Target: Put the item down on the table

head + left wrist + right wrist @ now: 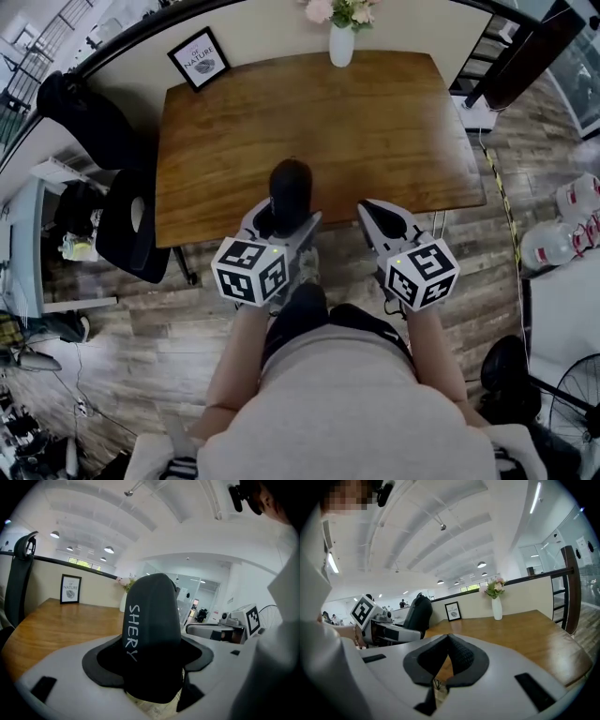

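A dark, rounded oblong item [291,187] with "SHERY" lettered in white stands upright between the jaws of my left gripper [284,223], which is shut on it. In the left gripper view the item [152,630] fills the gap of the left gripper [152,672] and hides what lies straight ahead. It hangs over the near edge of the brown wooden table [375,122]. My right gripper [380,217] sits just to the right, at the same table edge. In its own view the right gripper [447,644] is shut, pads together, with nothing in them.
A white vase of flowers [341,42] and a framed print [199,59] stand at the table's far edge. A black chair [131,225] sits left of the table, with a dark bag [84,112] behind it. Water bottles [562,234] lie on the floor at right.
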